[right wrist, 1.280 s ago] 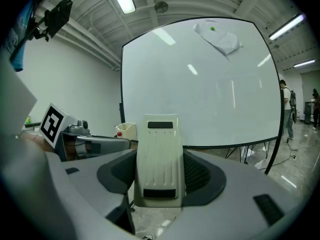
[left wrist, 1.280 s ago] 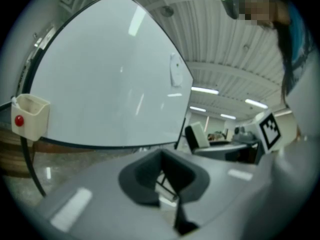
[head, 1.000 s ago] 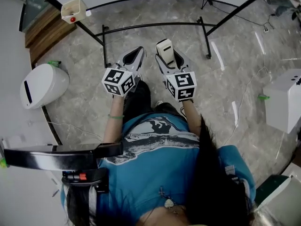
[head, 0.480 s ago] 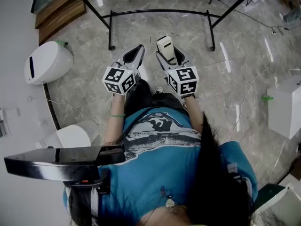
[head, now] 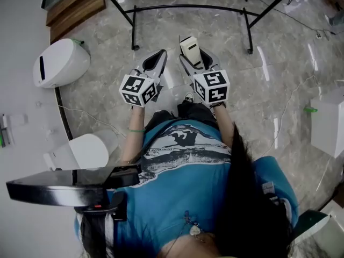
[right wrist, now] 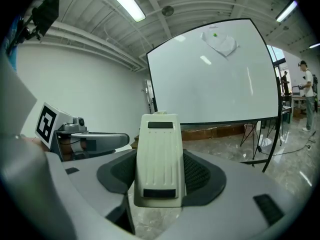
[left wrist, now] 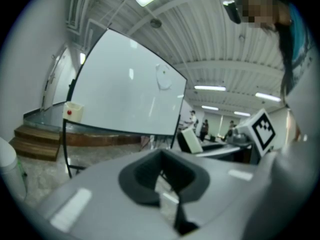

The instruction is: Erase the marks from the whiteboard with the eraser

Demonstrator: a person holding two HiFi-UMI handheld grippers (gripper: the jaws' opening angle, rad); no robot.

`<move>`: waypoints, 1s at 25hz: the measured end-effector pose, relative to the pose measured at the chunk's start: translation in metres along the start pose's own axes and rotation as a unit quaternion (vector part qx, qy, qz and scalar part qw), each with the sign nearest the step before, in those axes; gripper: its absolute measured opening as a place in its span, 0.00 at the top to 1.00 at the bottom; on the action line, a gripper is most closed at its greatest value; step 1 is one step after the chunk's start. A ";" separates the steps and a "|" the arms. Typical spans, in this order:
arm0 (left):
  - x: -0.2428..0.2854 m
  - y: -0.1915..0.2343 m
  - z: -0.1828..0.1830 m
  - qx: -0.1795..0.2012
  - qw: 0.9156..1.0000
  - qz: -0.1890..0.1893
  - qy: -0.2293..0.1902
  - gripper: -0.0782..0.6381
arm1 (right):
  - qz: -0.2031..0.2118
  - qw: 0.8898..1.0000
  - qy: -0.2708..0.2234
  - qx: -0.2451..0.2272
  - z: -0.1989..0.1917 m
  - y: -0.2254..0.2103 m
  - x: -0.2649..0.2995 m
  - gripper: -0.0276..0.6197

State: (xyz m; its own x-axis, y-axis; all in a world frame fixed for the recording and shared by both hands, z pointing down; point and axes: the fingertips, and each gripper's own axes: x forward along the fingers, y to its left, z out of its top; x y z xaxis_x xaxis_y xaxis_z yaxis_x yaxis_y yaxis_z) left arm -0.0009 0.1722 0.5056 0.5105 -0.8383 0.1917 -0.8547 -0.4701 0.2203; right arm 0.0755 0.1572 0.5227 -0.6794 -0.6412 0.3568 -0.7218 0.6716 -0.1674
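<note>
The whiteboard [right wrist: 215,79] stands upright on a black frame ahead of me; a faint smudge with a green dot [right wrist: 220,43] shows near its top. In the left gripper view the same board [left wrist: 125,89] fills the left half. A cream eraser [right wrist: 159,154] stands upright between the dark pads of my right gripper [right wrist: 159,171], which is shut on it. From the head view the eraser [head: 189,48] sticks out past the right gripper [head: 194,58]. My left gripper [head: 158,58] is level beside it, jaws together and holding nothing [left wrist: 162,176]. Both are well short of the board.
The stand's black base bars [head: 188,7] cross the marble floor ahead. A white rounded unit [head: 60,63] and a second one [head: 86,149] sit at left, and a white box [head: 328,122] at right. Wooden steps [head: 75,7] lie far left. People [right wrist: 306,91] stand far off.
The stand's base has slid toward the top of the head view, and a second white rounded unit has come into view at left. Both grippers keep their pose, the eraser still held.
</note>
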 end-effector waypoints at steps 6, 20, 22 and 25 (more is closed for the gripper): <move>-0.063 0.025 -0.010 -0.003 1.000 0.009 0.002 0.89 | 0.010 1.000 0.015 0.011 -0.012 0.063 0.011 0.55; -0.190 0.034 -0.064 -0.011 0.999 -0.024 0.031 0.88 | 0.004 0.997 0.032 0.067 -0.075 0.200 -0.024 0.55; -0.197 0.030 -0.067 -0.008 0.999 -0.034 0.032 0.89 | -0.003 0.997 0.036 0.066 -0.080 0.208 -0.028 0.55; -0.209 0.029 -0.070 -0.005 0.999 -0.042 0.033 0.88 | -0.007 0.997 0.040 0.059 -0.085 0.222 -0.031 0.55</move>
State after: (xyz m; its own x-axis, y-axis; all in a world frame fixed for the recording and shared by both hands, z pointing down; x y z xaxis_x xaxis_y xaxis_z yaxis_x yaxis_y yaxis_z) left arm -0.1257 0.3534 0.5387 0.5859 -0.7759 0.2339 -0.8076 -0.5348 0.2485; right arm -0.0527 0.3577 0.5526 -0.6596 -0.6160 0.4306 -0.7451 0.6113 -0.2668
